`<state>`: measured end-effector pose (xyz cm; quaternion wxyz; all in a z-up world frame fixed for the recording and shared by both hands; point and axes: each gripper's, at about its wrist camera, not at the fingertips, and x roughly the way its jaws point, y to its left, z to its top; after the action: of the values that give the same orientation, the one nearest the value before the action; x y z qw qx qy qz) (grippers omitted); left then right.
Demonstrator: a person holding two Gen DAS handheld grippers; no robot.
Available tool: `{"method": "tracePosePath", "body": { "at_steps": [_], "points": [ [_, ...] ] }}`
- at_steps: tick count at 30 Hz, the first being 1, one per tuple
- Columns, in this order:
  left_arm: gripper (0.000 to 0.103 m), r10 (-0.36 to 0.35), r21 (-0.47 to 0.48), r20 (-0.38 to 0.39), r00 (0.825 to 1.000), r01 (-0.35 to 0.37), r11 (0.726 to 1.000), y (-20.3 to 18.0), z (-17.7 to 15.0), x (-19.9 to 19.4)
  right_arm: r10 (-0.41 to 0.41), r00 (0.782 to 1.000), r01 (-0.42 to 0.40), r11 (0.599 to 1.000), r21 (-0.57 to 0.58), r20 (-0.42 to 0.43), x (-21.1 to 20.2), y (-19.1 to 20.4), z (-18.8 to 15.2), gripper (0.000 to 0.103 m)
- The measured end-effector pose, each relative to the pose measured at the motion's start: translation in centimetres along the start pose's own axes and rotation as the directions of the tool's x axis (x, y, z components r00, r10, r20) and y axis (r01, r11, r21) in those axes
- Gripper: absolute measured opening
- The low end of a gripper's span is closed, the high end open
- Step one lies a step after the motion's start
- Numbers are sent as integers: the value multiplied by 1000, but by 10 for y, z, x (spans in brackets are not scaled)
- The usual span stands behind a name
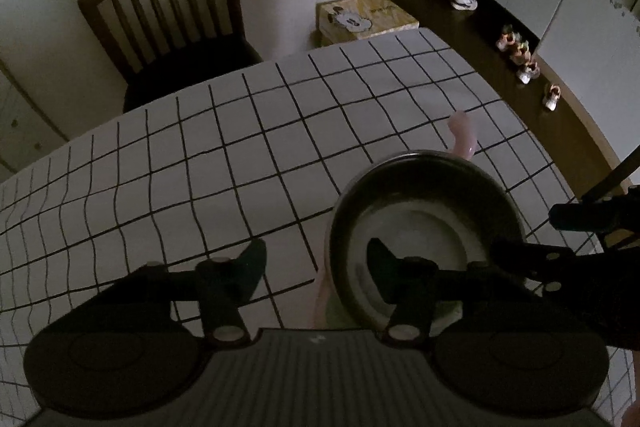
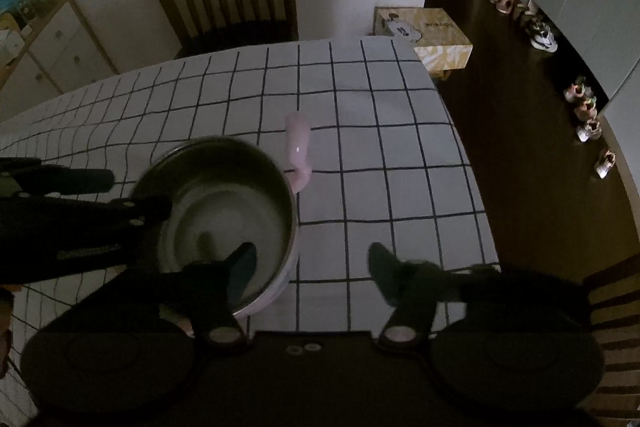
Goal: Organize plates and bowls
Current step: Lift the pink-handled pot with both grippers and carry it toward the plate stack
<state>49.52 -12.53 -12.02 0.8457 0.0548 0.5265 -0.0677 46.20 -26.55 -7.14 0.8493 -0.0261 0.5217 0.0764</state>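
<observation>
We see the left tool (image 1: 316,263) half open, its rim-straddling fingers not visibly pressing the metal bowl (image 1: 424,219) at three o'clock. The right tool (image 2: 312,267) likewise straddles the rim at nine o'clock, jaws apart, above the worktop (image 2: 360,147).

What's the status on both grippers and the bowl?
Left gripper open, straddling bowl rim. Right gripper open, straddling opposite rim. Bowl upright, not pinched. Nothing in the way.
</observation>
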Motion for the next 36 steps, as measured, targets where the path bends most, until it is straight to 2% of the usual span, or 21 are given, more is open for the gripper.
{"method": "tracePosePath", "body": {
  "at_steps": [1,3,6,7,10,15,19,24,36],
  "points": [
    [40,-1,-1,-11,1000,1,1000,0,0,3,3,1000,-3,1000,2,-4,1,0,0,52],
    [32,-20,-13,-42,999,19,1000,1,1,9,7,1000,-7,1000,7,-13,2,0,0,48],
    [29,-23,-15,-53,998,22,1000,0,0,12,26,999,-25,1000,15,-28,5,1,1,36],
    [24,-22,-11,-54,998,22,1000,0,0,12,29,999,-28,999,18,-32,6,2,1,33],
    [19,-21,-10,-60,998,21,1000,-2,0,13,36,999,-35,999,27,-40,8,3,1,30],
    [15,1,8,-61,998,0,1000,-4,0,12,34,998,-33,999,28,-56,9,7,1,27],
    [14,10,22,-61,998,-9,1000,-7,-1,13,46,997,-45,999,13,-60,9,12,1,15],
    [6,23,33,-40,999,-21,999,-11,1,6,-3,999,1,1000,-24,-46,8,21,-1,13],
    [5,35,32,-22,999,-34,999,-14,-1,-15,-2,1000,2,1000,-9,-16,-7,18,-1,10]
  ]
}}
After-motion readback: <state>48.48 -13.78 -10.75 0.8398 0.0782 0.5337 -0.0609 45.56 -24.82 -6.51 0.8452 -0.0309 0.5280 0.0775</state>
